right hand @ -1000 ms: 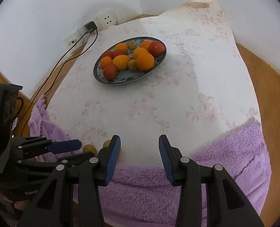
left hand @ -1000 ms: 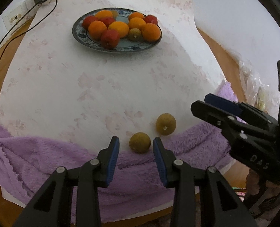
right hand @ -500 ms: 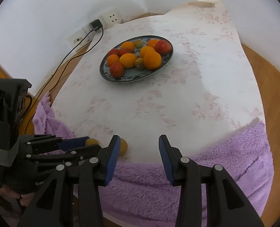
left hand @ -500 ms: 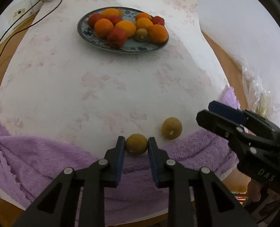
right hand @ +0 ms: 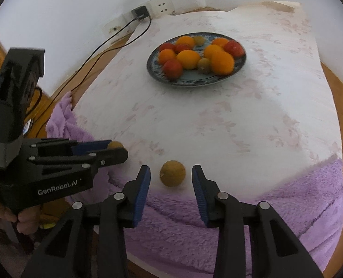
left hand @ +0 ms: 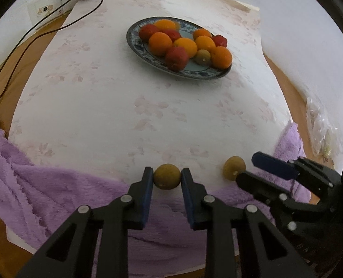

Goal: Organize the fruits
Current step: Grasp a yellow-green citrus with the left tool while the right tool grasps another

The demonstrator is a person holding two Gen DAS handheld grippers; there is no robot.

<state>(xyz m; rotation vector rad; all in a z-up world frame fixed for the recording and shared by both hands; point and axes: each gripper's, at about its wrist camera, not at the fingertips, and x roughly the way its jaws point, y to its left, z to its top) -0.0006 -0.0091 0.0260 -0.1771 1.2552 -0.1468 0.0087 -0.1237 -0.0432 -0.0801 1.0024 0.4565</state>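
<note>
Left wrist view: small round brown-green fruit pinched between left gripper pads at white floral cloth's near edge, by purple fluffy towel. Right gripper jaws, just closing, straddle second brown fruit, pads clear. Blue-rimmed plate of oranges and red fruit well beyond.

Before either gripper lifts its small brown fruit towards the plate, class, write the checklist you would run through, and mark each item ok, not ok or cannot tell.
1. Left gripper shut on its brown fruit: ok, both pads press its sides.
2. Right gripper gripping the second brown fruit: not ok. The jaws have just been closing, but gaps show on both sides.
3. Second fruit centred between the right fingers: ok.
4. Free room on the plate: cannot tell; it is crowded with oranges and red fruits, with only small bare patches.
5. Path over the floral cloth to the plate free of obstacles: ok.
6. Grippers apart from each other: ok, close but not touching.
</note>
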